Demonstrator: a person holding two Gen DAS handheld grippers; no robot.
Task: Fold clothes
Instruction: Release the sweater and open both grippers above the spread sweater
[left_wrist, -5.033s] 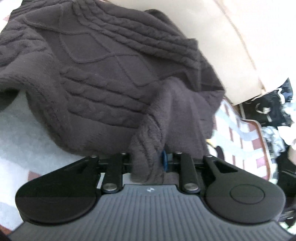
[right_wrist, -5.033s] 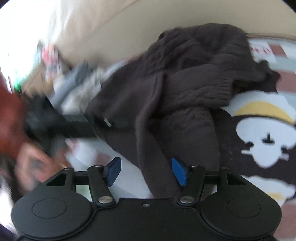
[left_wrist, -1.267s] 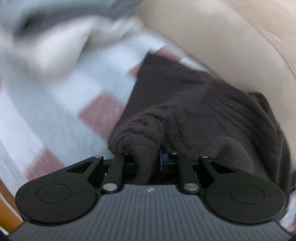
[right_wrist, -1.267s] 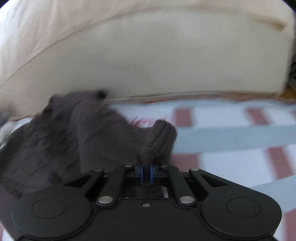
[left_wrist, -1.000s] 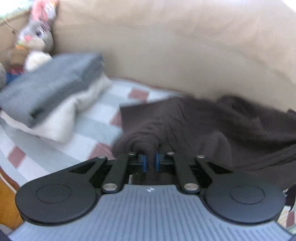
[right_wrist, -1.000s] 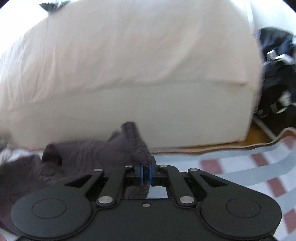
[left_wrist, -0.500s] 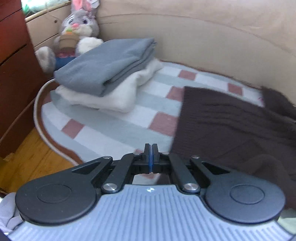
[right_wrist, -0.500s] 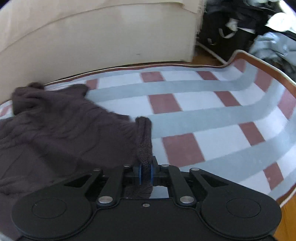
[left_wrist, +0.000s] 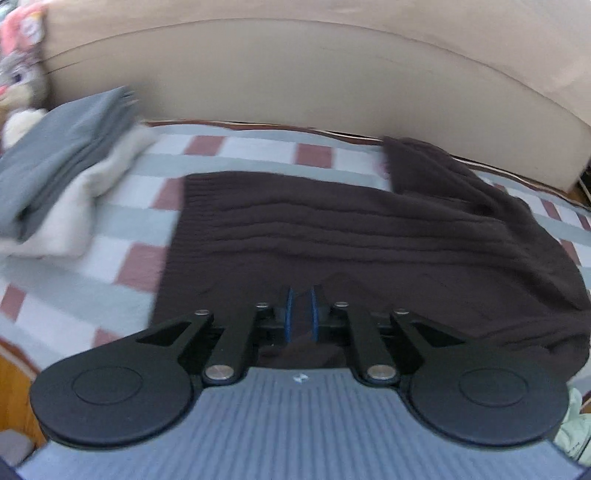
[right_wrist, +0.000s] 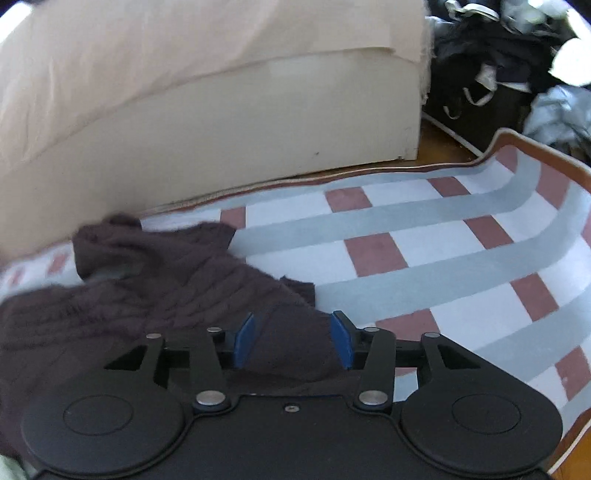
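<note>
The dark brown sweater (left_wrist: 369, 229) lies spread on the checked rug (right_wrist: 443, 258). The left tongs (left_wrist: 301, 308) are parting, a narrow gap, above it. The right tongs (right_wrist: 291, 338) are opening, half wide, with loose knit between their pads.

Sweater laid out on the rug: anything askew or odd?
Mostly flat, but the dark brown sweater is uneven at its right end: a sleeve is flipped over toward the bed base, and that end looks bunched in the right wrist view. Nothing looks damaged.
</note>
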